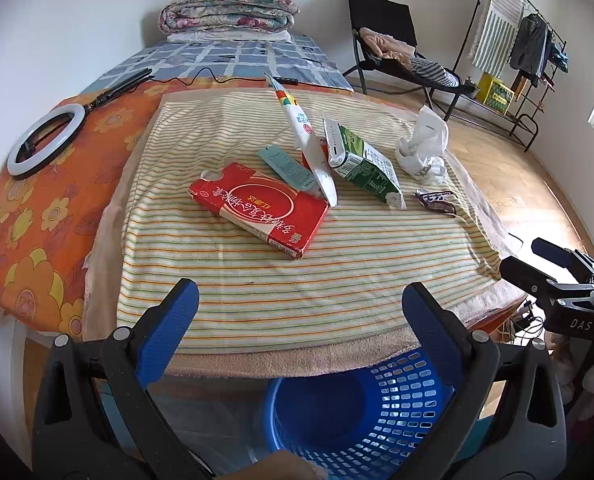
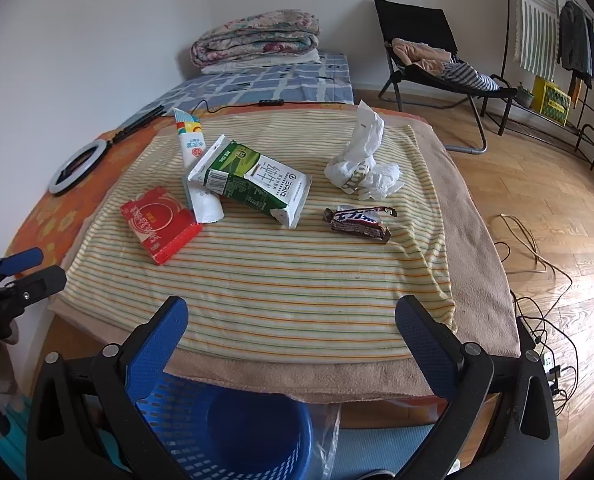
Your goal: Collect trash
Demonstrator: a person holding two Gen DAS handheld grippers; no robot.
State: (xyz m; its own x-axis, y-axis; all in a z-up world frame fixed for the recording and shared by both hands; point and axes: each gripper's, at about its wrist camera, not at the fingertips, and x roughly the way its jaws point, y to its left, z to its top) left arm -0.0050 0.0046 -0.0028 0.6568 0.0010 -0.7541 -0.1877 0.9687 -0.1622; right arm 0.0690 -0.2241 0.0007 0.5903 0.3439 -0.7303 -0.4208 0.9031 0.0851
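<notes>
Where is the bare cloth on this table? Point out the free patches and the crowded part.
Free: the near strip of striped cloth, between the table's front edge and the red box; also the band between the candy wrapper and the cloth's right edge. Crowded: the far middle, where red box, tube and milk carton touch or overlap, with crumpled tissue beside them.

Each hand-held gripper, left (image 1: 299, 300) and right (image 2: 291, 314), is showing black plastic arms, silver pivot screws, and textured blue pads (image 1: 165, 332) lining its fingers.
</notes>
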